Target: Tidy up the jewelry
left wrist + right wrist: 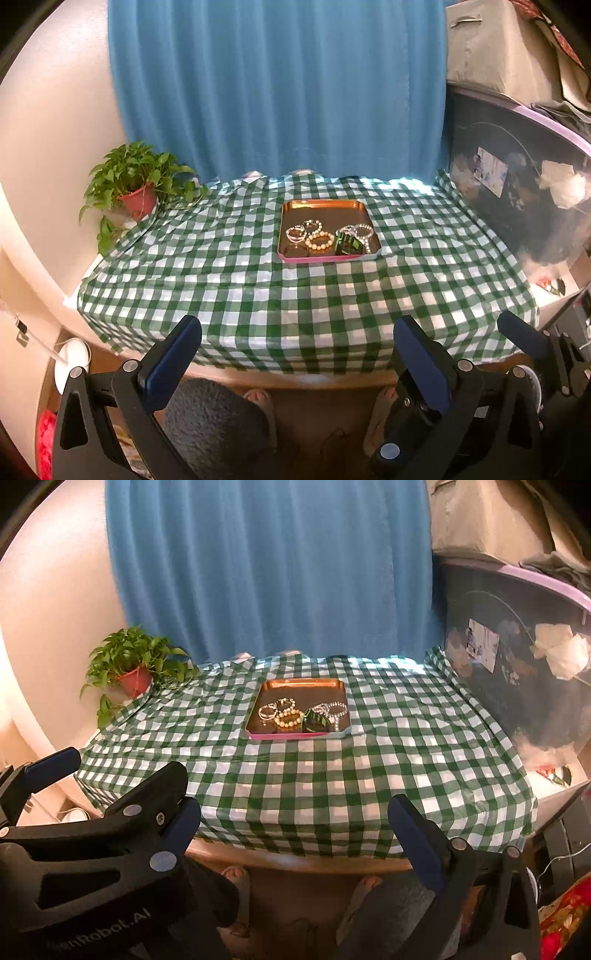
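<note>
Both claws spread wide, holding nothing: left gripper (297, 338), right gripper (295, 818), short of the near table edge. Jewelry on the tray (321, 205) mid-tablecloth (258, 288): pearl bracelet (319, 240), rings (295, 233), green box (349, 245). Best to close in slowly, single out one piece, pinch its rim. Legible on a gripper body: "Robot.AI"; sticker on the dark bin unreadable.

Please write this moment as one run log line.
left gripper: open, empty | right gripper: open, empty | tray: on checked tablecloth, holds bead bracelet | stage: approach
</note>
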Motion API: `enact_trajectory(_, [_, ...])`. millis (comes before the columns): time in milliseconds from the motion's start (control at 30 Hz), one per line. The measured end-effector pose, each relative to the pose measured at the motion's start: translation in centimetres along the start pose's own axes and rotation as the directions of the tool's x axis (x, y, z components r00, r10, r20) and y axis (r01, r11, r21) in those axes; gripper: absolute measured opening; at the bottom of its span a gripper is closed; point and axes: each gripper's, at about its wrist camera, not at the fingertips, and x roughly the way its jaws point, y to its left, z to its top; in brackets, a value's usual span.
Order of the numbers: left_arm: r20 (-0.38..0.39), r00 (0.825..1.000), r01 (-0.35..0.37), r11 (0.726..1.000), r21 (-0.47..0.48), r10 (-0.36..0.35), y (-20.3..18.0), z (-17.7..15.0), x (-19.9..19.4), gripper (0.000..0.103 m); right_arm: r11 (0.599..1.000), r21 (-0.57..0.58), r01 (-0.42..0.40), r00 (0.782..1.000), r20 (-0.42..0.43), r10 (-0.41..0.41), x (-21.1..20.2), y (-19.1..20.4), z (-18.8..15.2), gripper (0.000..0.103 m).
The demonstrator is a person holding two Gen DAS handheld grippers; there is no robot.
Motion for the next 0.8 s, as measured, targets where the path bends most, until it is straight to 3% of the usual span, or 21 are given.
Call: enact_trajectory(800, [-0.008,1.000,0.012,1.000,0.010,-0.012,-0.10,-0.17,0.92,0.103,1.000,-0.009,0.026,1.000,-0.015,-0.026,0.86,-0.04,-0.53,0.101])
